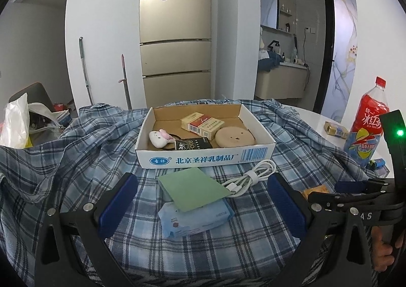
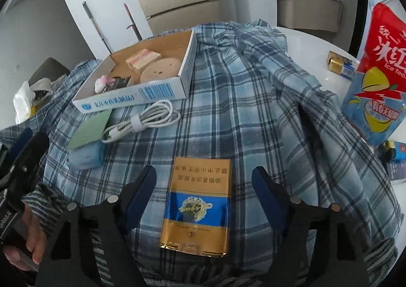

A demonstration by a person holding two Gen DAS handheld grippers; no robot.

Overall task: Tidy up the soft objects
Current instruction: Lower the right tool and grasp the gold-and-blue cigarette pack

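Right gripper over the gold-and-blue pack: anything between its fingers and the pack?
Nothing visible. The right gripper is open, and the gold-and-blue pack lies flat on the plaid shirt between its two fingers, with bare cloth on both sides. The white cable and tissue pack lie further off, toward the cardboard box.

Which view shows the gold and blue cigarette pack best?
The right wrist view: the cigarette pack lies whole between the open right gripper fingers. The left wrist view shows only its orange corner.

Both claws gape, pads touching nothing: left claw [image 1: 201, 200], right claw [image 2: 204, 194].
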